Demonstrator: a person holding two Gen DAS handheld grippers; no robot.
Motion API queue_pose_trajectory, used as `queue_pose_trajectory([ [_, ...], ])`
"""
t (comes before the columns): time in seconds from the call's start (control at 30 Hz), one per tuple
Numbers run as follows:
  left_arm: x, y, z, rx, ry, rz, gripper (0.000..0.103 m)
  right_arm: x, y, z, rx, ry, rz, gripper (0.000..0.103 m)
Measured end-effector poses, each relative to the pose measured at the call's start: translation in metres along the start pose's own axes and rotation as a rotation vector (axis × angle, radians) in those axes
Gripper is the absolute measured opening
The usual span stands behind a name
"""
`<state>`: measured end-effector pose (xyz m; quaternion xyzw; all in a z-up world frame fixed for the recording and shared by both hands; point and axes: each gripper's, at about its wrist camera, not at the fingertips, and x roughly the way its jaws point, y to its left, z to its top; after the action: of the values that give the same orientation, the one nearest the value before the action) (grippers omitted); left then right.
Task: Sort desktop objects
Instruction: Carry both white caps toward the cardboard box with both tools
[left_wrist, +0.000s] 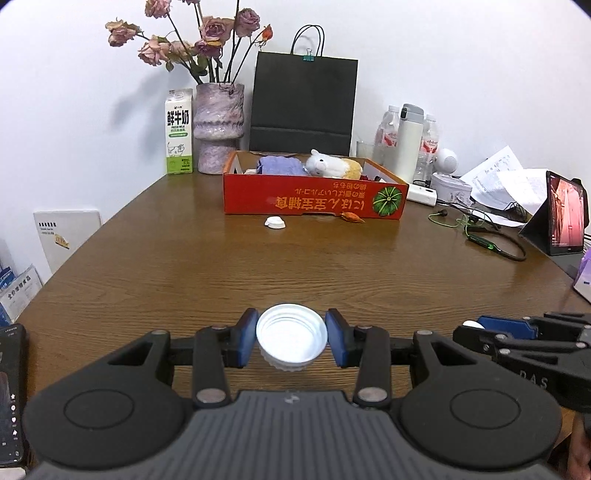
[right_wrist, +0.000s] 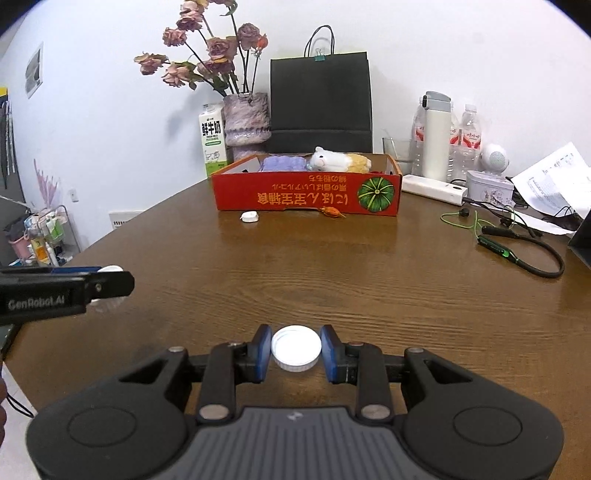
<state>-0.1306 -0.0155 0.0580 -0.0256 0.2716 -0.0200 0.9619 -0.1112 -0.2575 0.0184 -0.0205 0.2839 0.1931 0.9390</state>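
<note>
A: Left gripper (left_wrist: 291, 341)?
B: Partly closed, blue pads clamped on a big white cap (left_wrist: 291, 339), open side up, held above the worktop (left_wrist: 332, 266).
A: Right gripper (right_wrist: 295, 349)?
B: Narrower gap, pads pinching a small white cap (right_wrist: 296, 347), open side up too. It shows at the right edge of the left view, a bit of white at its tip.
A: Where's the box?
B: Red box (left_wrist: 314, 197) well ahead of both grippers, far side of the worktop. Plush toy (left_wrist: 334, 164) and purple cloth (left_wrist: 279, 165) inside it.
A: Anything loose?
B: Third cap (left_wrist: 275, 223) on the worktop just in front of the box, ahead of the left gripper and slightly left. Small orange bit (left_wrist: 352, 217) beside the box front, ahead and right.
A: Background?
B: Vase (left_wrist: 218, 127), milk carton (left_wrist: 179, 133), black bag (left_wrist: 303, 103) behind the box. Earphone cable (right_wrist: 517, 243) ahead-right of the right gripper. Bottles (right_wrist: 465, 140) further back on the right.
A: Grippers touching?
B: No, side by side, apart.
</note>
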Motion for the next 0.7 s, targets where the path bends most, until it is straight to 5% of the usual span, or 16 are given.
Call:
queue_pose_trajectory([
  [0.43, 0.000, -0.002, 0.007, -0.016, -0.017, -0.009, 0.040, -0.007, 0.000, 0.012, -0.003, -0.055, 0.016, 0.027],
  [0.7, 0.013, 0.010, 0.058, -0.038, -0.050, -0.028, 0.040, -0.001, -0.013, 0.059, -0.010, -0.099, 0.035, 0.027],
])
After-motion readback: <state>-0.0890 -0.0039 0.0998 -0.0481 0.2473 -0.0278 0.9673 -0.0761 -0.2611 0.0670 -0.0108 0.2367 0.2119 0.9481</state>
